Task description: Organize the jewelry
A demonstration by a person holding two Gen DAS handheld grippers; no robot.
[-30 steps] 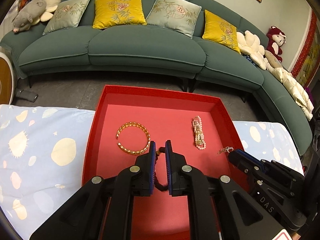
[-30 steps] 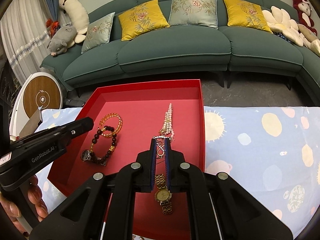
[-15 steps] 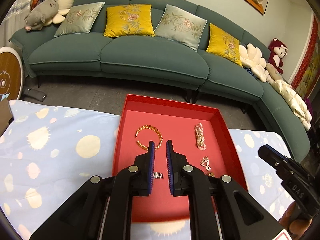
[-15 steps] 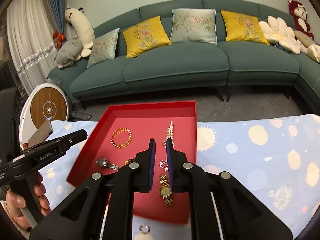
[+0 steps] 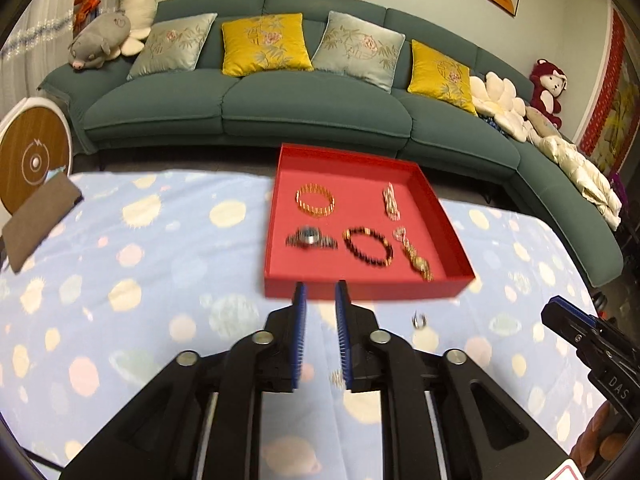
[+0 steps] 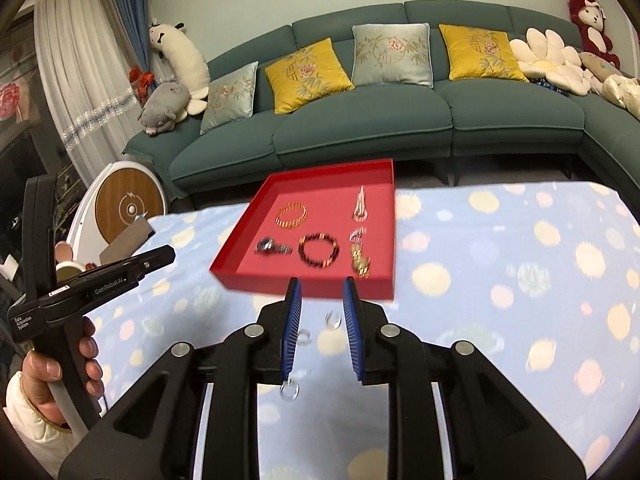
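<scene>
A red tray (image 5: 360,290) (image 6: 304,282) on the patterned tablecloth holds a gold bangle (image 5: 315,199) (image 6: 291,214), a pearl strand (image 5: 390,201) (image 6: 361,204), a silver watch (image 5: 310,237) (image 6: 273,247), a dark bead bracelet (image 5: 368,246) (image 6: 319,250), a small pendant (image 6: 356,235) and a gold watch (image 5: 418,262) (image 6: 360,264). Small silver rings (image 6: 332,319) (image 6: 289,390) (image 5: 419,320) lie on the cloth in front of the tray. My left gripper (image 5: 321,294) is open and empty, short of the tray. My right gripper (image 6: 321,290) is open and empty above the rings.
A green sofa (image 5: 248,108) with cushions and plush toys runs behind the table. A round wooden-faced device (image 5: 32,160) and a brown flat object (image 5: 38,220) are at the left. The blue spotted tablecloth (image 6: 500,280) spreads around the tray.
Both grippers have pulled back from the tray and risen. Both have opened wider, the right more so. The bead bracelet and watches now lie in the tray.
</scene>
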